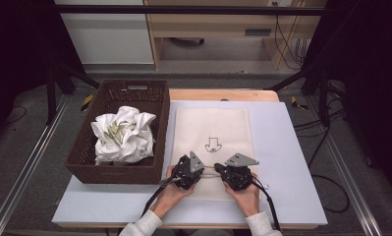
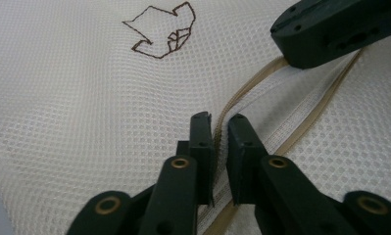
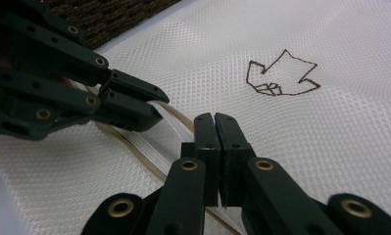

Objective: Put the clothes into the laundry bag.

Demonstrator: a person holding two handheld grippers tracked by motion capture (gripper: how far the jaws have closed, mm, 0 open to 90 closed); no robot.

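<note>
Counting from above, I see one white mesh laundry bag lying flat on the table's grey mat, one brown wicker basket left of it holding one crumpled white cloth, and my two grippers at the bag's near end. The left gripper pinches the bag's tan zipper edge between narrow jaws. The right gripper is closed tight on the mesh, and the gripper views show the brown embroidered emblem's stitching.
</note>
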